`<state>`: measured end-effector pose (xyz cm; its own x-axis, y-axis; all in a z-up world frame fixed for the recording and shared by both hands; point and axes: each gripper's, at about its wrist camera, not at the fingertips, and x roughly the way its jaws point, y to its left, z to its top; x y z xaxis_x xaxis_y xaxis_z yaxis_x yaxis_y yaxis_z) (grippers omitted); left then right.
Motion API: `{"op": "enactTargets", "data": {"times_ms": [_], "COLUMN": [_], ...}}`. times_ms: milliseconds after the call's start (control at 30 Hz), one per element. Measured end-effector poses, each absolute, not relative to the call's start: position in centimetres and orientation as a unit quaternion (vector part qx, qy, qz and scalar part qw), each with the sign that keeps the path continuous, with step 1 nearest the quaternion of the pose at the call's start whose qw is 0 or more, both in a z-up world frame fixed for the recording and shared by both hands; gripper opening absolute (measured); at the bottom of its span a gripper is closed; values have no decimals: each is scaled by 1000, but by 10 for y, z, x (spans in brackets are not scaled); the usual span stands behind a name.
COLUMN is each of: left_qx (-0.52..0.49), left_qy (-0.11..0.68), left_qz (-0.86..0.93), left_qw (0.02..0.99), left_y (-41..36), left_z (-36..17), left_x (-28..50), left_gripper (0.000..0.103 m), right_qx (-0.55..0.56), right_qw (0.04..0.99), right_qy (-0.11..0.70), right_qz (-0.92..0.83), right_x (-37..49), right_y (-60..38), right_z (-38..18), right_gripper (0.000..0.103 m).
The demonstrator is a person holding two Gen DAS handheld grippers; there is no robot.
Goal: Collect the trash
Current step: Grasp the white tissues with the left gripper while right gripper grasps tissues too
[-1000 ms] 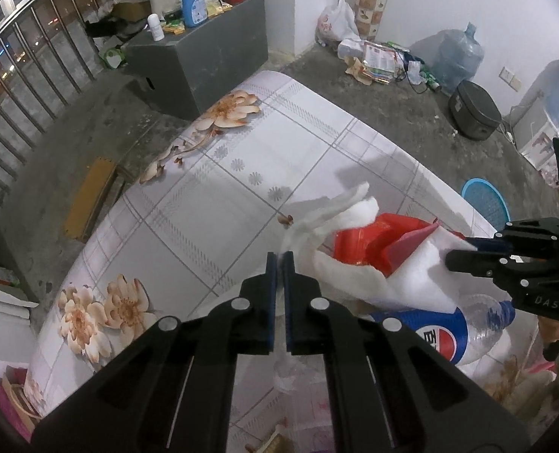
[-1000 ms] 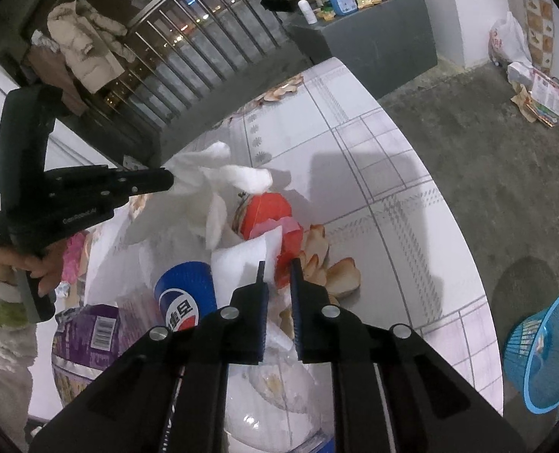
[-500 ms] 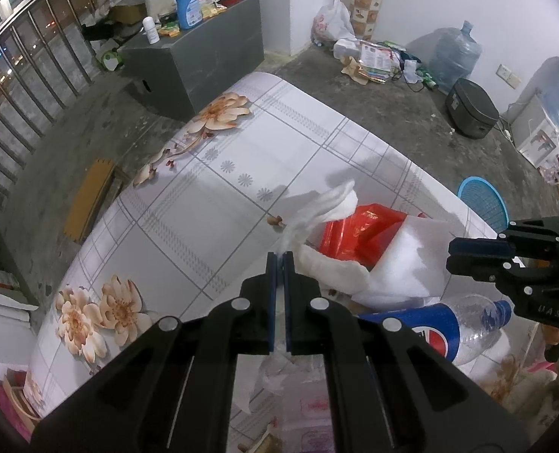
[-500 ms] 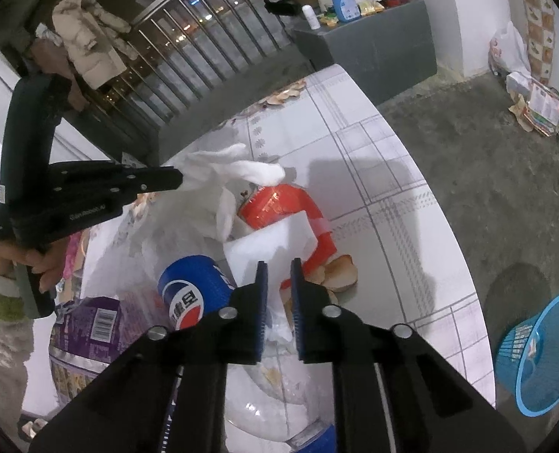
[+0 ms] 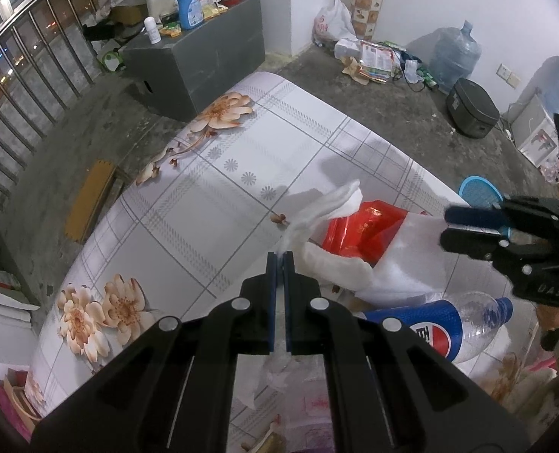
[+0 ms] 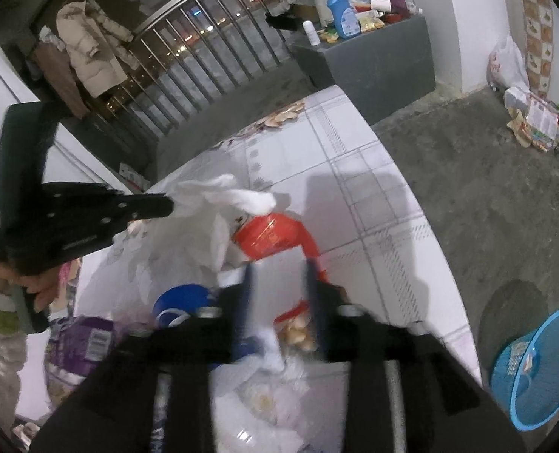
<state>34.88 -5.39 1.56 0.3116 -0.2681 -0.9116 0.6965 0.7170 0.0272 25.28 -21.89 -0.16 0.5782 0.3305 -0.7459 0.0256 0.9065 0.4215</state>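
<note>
A white plastic bag (image 5: 404, 264) lies open on the flowered table (image 5: 204, 207), with a red wrapper (image 5: 366, 230) inside its mouth. My left gripper (image 5: 278, 258) is shut on the bag's near handle, which stands up as a twisted white strip. From the right my right gripper (image 5: 447, 226) reaches the bag's far edge. Its jaws are opening, blurred in the right wrist view (image 6: 279, 279), and the pads do not press on anything. A Pepsi bottle (image 5: 442, 328) lies beside the bag. The left gripper (image 6: 168, 205) also shows there, still holding the white bag (image 6: 204, 234).
A blue basket (image 6: 536, 362) stands on the concrete floor past the table's right edge. A purple packet (image 6: 83, 343) and brown peels (image 6: 298, 328) lie near the bag. A grey cabinet (image 5: 204, 64) with bottles sits beyond the table, by the railing.
The right gripper's jaws have spread apart from nearly closed on the bag's white edge. The left gripper has stayed shut on the bag handle.
</note>
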Motion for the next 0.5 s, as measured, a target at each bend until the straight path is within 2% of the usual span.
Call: {"op": "enactTargets", "data": {"times_ms": [367,467,500], "left_qx": [217,216,217], "left_qy": [502,502,502], "left_qz": [-309,-310,-310], "left_qw": [778,778,778], "left_y": [-54,-54,-54], "left_z": [12,12,12], "left_x": [348,349,349], "left_gripper": [2,2,2], "right_qx": [160,146,146], "right_qw": [869,872,872], "right_qy": [454,449,449], "right_qz": [120,127,128], "right_x": [257,253,253], "right_y": [-206,-202,-201], "right_z": [-6,-2,-2], "right_gripper": [39,33,28]}}
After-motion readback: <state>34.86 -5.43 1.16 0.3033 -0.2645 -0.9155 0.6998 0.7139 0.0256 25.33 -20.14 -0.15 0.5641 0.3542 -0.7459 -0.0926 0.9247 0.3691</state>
